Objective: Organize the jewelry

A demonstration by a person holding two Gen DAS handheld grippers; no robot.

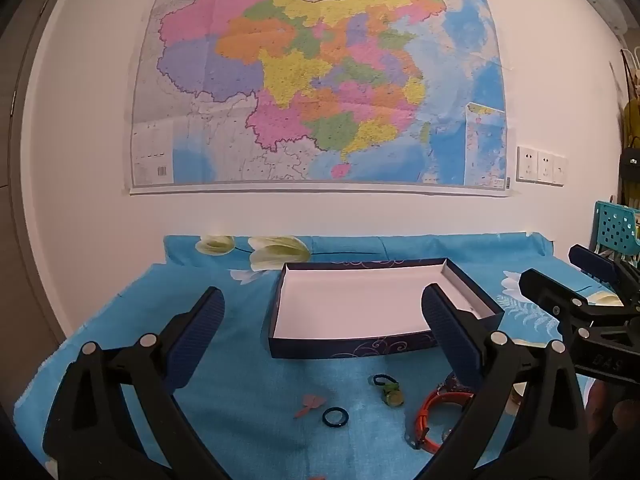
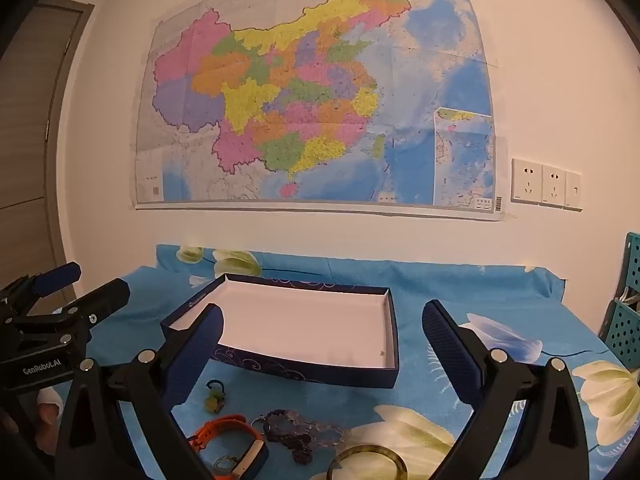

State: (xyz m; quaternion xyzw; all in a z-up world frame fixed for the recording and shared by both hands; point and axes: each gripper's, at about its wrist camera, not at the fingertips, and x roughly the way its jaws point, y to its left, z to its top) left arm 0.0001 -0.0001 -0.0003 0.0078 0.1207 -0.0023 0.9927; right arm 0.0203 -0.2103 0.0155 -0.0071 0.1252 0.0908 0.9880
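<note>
Before the shallow white-lined box [image 1: 360, 304] on the blue floral cloth [image 1: 240, 380]: scattered jewelry, namely a dark ring [image 1: 335, 416], green hair tie [image 1: 387, 390], orange watch [image 2: 224, 434], bead bracelet [image 2: 304, 434], amber bangle [image 2: 366, 462]. Just short of the box, left gripper [image 1: 322, 334] and right gripper [image 2: 322, 340] both spread wide, gripping nothing.

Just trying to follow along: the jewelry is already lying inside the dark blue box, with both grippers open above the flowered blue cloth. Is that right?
Not quite. The dark blue box is empty; its white floor is bare in the right wrist view. The jewelry, such as the orange watch, the beaded bracelet and the dark ring, lies on the flowered blue cloth in front of it. Both the left gripper and right gripper are indeed open.
</note>
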